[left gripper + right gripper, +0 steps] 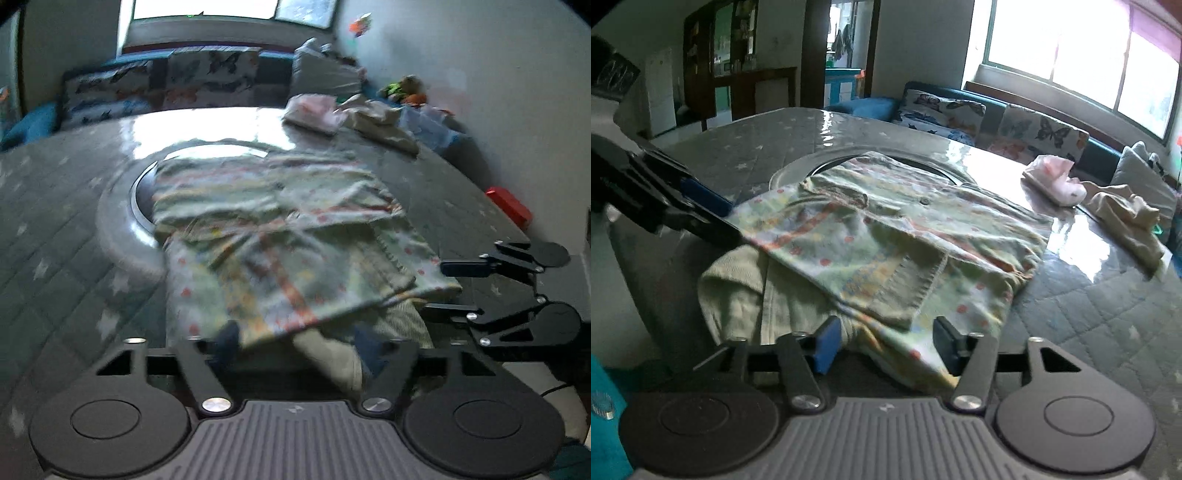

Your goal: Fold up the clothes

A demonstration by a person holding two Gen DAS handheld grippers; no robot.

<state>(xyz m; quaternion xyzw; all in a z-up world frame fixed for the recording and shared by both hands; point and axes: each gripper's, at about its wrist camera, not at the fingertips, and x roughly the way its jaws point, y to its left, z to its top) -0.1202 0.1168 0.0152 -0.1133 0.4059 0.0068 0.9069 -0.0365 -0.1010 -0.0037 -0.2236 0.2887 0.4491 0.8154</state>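
Note:
A pale green printed shirt (pixel 277 229) (pixel 886 229) lies folded flat on the grey star-quilted table (pixel 55 240) (pixel 1108 314), partly over a round glass ring (pixel 122 229). A cream ribbed part (pixel 738 280) sticks out at the near edge. My left gripper (pixel 297 345) stands open at that near edge, its blurred blue pads wide apart with cloth between them but not pinched. My right gripper (pixel 886 343) is open too, its pads either side of the shirt's near corner without pressing it. Each gripper also shows in the other view: the right gripper (pixel 452 288) and the left gripper (pixel 724 219).
A folded pink garment (pixel 314 114) (pixel 1054 181) and a crumpled beige one (pixel 380 125) (pixel 1126 214) lie at the table's far side. A red box (pixel 511 206) sits at the right edge. Beyond the table stands a sofa with butterfly cushions (pixel 166 81).

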